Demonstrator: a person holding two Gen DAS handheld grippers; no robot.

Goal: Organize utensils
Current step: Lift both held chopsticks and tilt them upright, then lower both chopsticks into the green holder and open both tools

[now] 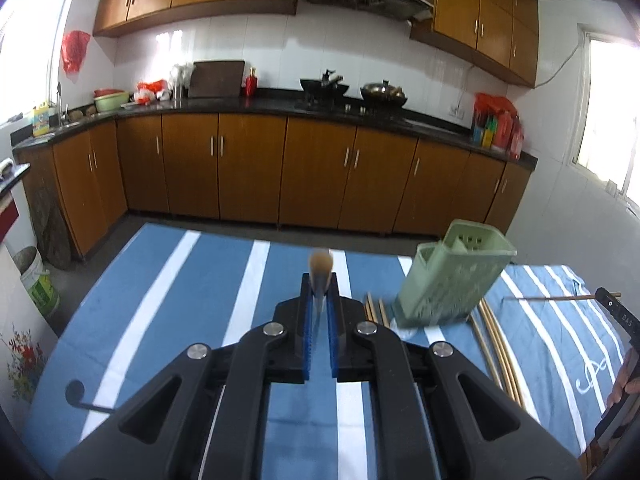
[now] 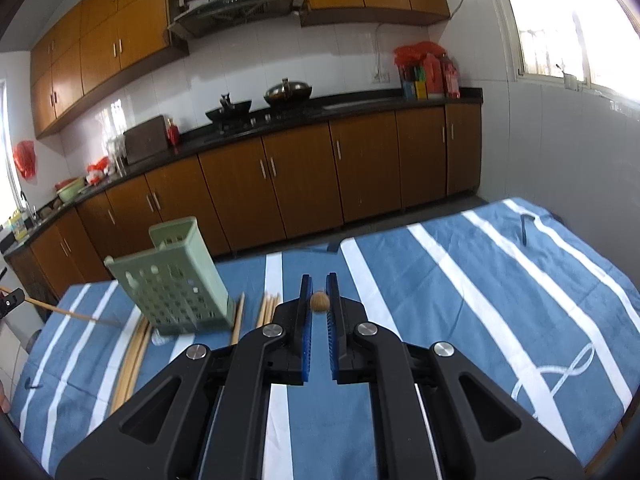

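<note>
Two chopsticks, light, stiff and slippery, sit clamped near one end, one in each gripper's jaws.

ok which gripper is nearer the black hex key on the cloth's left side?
Left. The hex key lies just left of the left gripper, beside its body. The right gripper is well to the right, beyond the green holder.
</note>
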